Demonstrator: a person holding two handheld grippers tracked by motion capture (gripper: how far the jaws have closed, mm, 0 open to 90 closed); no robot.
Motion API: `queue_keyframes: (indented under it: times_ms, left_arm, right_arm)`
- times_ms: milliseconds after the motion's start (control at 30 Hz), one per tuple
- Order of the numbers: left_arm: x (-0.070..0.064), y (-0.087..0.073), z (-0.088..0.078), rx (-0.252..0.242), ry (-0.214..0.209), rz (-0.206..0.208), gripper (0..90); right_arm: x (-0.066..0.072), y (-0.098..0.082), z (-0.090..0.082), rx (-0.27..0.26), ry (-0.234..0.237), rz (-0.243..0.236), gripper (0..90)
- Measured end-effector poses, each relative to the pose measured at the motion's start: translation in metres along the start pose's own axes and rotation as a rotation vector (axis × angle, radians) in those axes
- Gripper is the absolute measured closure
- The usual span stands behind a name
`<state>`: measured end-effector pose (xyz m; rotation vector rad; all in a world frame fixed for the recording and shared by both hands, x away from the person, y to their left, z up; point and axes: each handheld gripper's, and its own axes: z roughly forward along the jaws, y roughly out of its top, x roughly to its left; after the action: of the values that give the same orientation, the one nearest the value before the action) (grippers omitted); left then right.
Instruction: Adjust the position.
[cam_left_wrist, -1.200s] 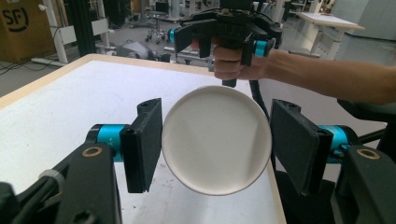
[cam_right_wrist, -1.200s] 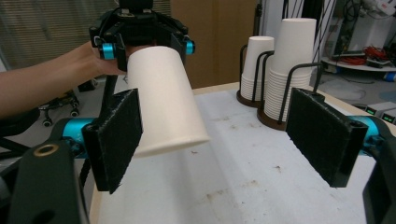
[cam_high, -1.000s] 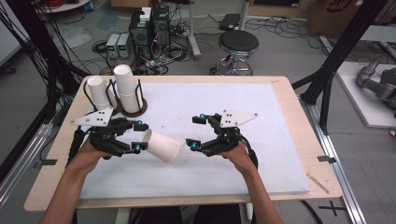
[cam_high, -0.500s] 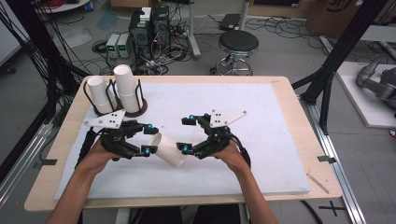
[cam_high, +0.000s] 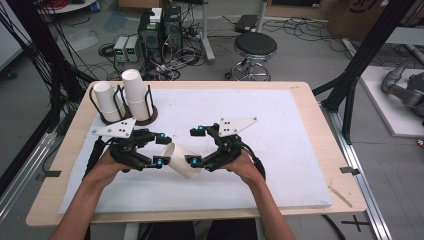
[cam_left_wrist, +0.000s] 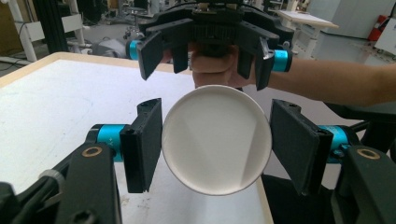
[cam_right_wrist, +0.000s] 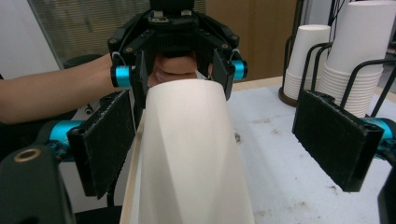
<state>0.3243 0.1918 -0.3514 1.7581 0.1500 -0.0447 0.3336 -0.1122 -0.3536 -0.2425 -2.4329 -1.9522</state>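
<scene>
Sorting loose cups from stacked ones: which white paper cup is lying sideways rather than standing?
The single cup between the two tongs, tipped sideways above the mat; the others stand upside down in stacks in the black rack.

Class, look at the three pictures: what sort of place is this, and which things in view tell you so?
Probably a robotics lab or workshop. Bundles of loose cables and grey computer boxes sit on the concrete floor, a black frame of struts surrounds the light wooden table, and a person holds a black hand-held gripper.

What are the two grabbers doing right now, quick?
Left gripper: shut on the paper cup, holding its wide end.
Right gripper: open, jaws just widened, either side of the cup without pressing it.
</scene>
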Motion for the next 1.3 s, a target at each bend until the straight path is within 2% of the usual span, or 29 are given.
queue_keyframes:
  times_ms: [533,733,1300]
  left_arm:
    - [-0.001,0.001,0.002,-0.003,-0.018,0.007,36.5]
    - [-0.002,0.001,0.004,0.003,-0.019,0.01,36.5]
    - [-0.002,0.005,-0.003,-0.028,-0.012,0.015,36.5]
  right_arm:
    - [0.006,-0.004,0.027,0.065,0.084,0.005,13.8]
    - [0.006,-0.005,0.031,0.076,0.094,0.007,13.7]
    - [0.005,-0.013,0.036,0.139,0.113,0.03,13.8]
